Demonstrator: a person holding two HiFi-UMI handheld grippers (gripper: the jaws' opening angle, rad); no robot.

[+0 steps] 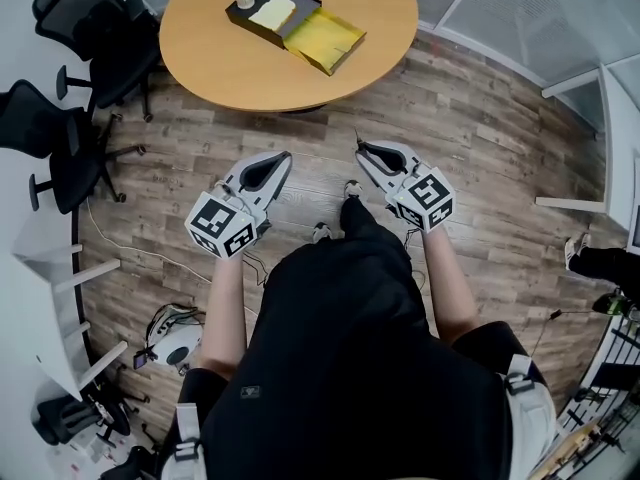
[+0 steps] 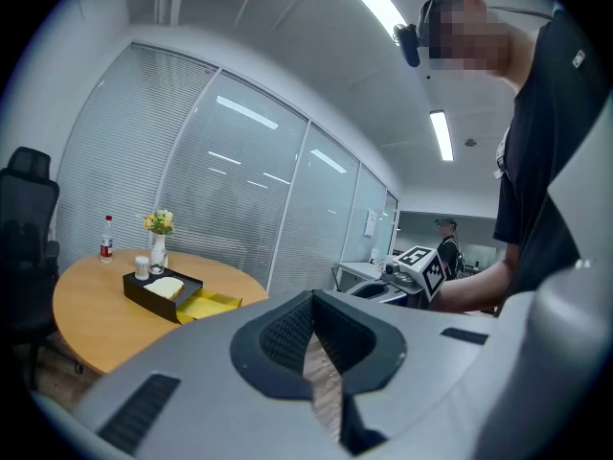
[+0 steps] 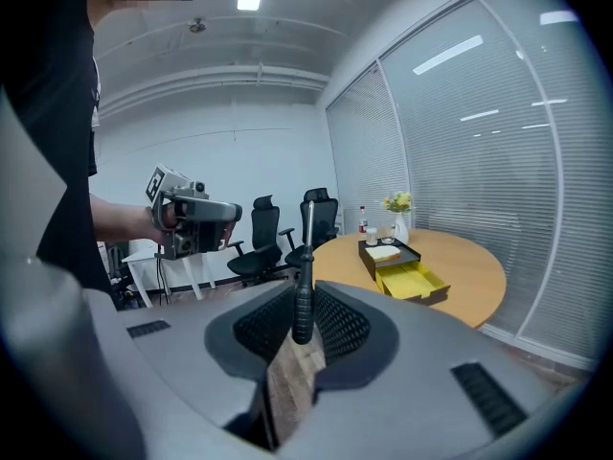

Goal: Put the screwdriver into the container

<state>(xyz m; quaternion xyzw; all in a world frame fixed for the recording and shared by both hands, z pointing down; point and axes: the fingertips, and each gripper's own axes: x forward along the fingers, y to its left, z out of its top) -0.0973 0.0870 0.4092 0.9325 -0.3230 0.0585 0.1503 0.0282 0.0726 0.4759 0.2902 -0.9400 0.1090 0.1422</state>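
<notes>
A black-handled screwdriver (image 3: 304,300) stands upright between the jaws of my right gripper (image 3: 299,332), which is shut on its handle; the metal shaft points up. In the head view the right gripper (image 1: 368,154) hovers over the wood floor, well short of the round table (image 1: 220,53). On that table lies the container (image 1: 262,13), a black tray with a yellow drawer (image 1: 326,37) pulled out. The drawer (image 3: 414,281) looks empty. My left gripper (image 1: 276,165) is level with the right one, shut with nothing in it. The left gripper view shows its jaws (image 2: 311,326) closed and the container (image 2: 161,290) far off.
Black office chairs (image 1: 92,23) stand left of the table, a white desk (image 1: 45,268) further left. Cables and a small device (image 1: 175,343) lie on the floor. A vase (image 2: 158,238), a bottle (image 2: 106,239) and cups sit behind the container. Another person (image 2: 446,247) stands far off.
</notes>
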